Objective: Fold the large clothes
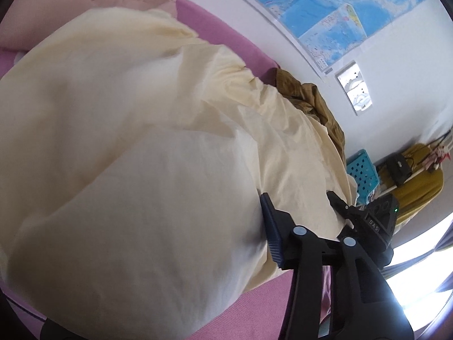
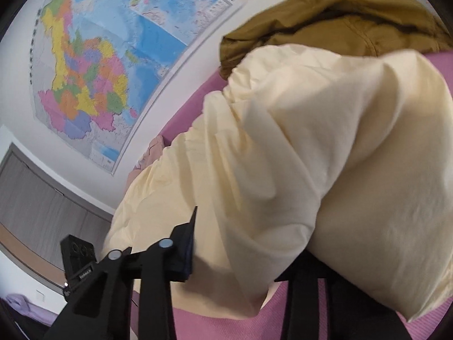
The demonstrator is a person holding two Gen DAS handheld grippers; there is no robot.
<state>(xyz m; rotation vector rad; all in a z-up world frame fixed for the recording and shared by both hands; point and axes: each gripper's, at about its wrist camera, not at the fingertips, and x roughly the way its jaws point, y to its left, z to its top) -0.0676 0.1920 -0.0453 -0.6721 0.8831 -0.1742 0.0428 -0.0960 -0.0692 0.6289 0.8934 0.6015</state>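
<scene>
Garment: a large cream garment (image 1: 136,147) lies spread and rumpled across the pink bed (image 1: 232,53), its far edge touching a brown jacket (image 1: 308,99).
Handling: it looks soft, light and limp; likely to sag and crease when lifted.
Where to hold: judged best at an outer hem or corner, both sides pulled taut.
Left tool (image 1: 300,209): fingers spread, cream cloth between them, not clenched.
Right tool (image 2: 283,243): partly hidden by cloth; grip cannot be told.
</scene>
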